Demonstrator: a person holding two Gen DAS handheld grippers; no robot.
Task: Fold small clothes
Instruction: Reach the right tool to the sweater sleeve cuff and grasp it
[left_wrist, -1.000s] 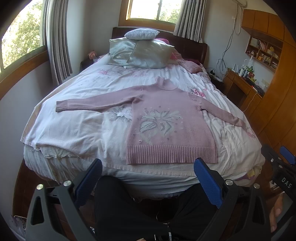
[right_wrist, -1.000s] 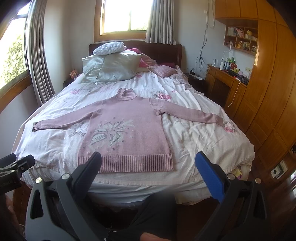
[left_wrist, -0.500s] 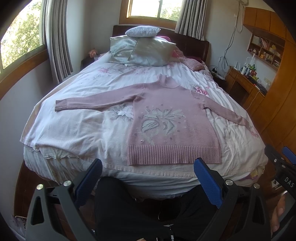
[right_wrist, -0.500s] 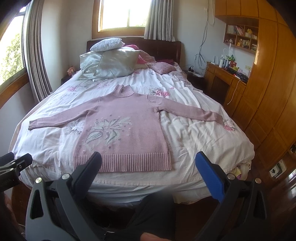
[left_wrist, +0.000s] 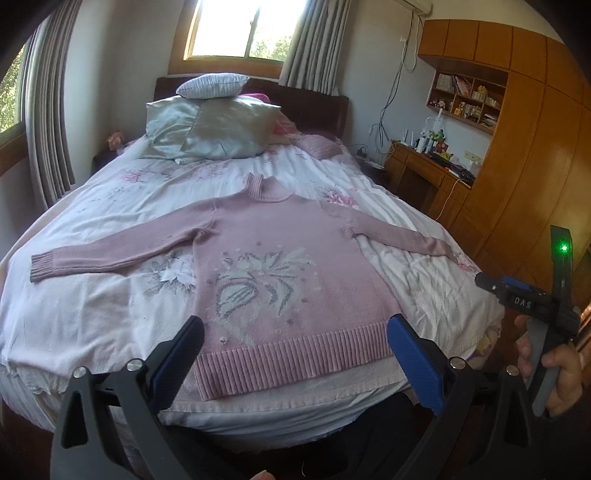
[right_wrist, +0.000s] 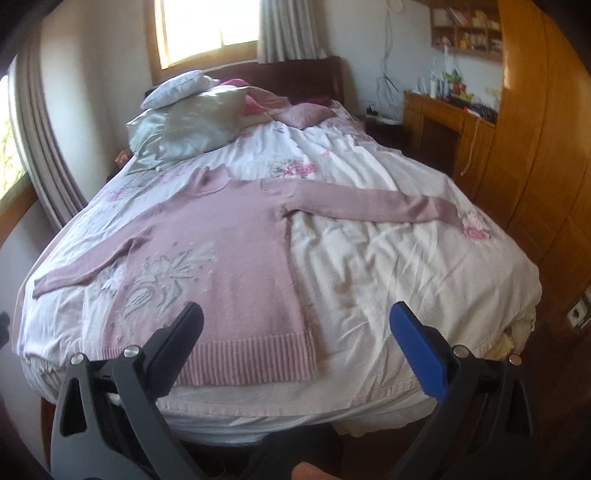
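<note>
One pink sweater (left_wrist: 280, 266) flat on bed (left_wrist: 92, 314)

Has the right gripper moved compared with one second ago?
Yes. The right gripper has moved toward the bed and swung right: the sweater now looks bigger and sits further left.

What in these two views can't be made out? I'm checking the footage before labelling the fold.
- Left wrist view: the sweater hem's lower left corner is covered by the left gripper finger.
- Right wrist view: the hem's left part sits behind the right gripper finger; the picture is motion-blurred.
- Both views: shelf items too small to identify.
- Sweater's back: face down, unseen.
</note>
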